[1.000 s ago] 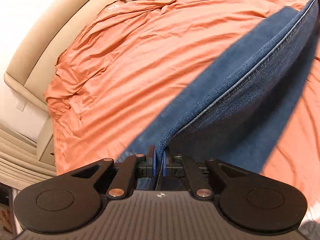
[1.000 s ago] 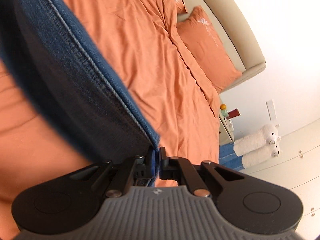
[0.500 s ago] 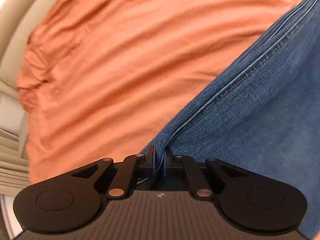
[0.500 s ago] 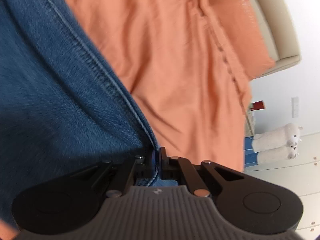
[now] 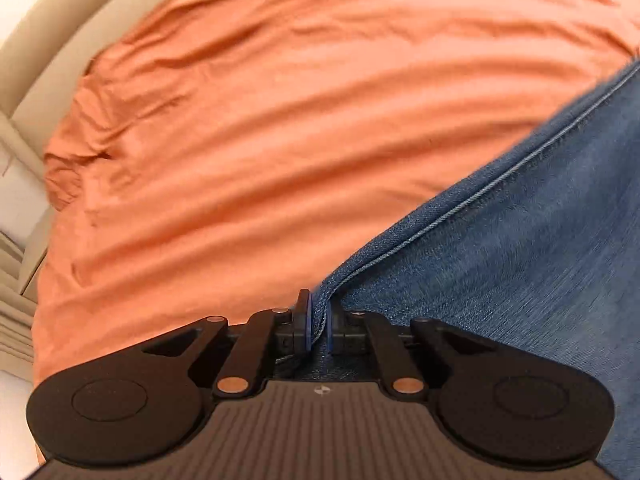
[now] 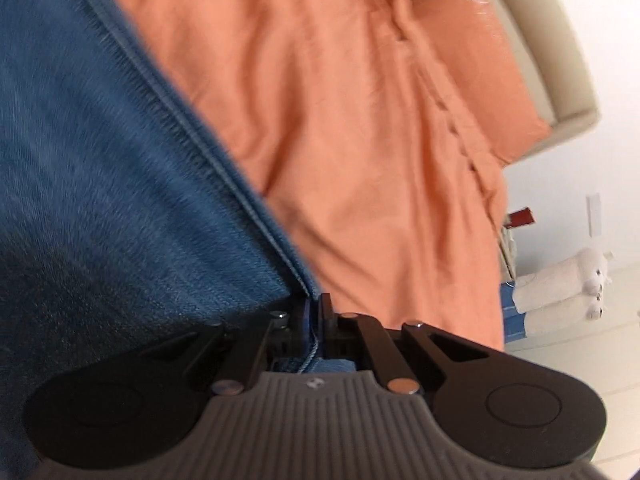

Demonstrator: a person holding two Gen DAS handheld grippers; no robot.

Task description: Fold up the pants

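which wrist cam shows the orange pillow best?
Right wrist. The orange pillow lies in its upper right against the beige headboard, blurred but recognisable. The left wrist view shows no pillow, only the rumpled orange bedding and the jeans clamped in the left gripper.

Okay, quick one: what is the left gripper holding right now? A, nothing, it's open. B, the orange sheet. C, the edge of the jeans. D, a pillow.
C: the left gripper is shut on the seamed edge of the jeans, with denim pinched between its fingers.
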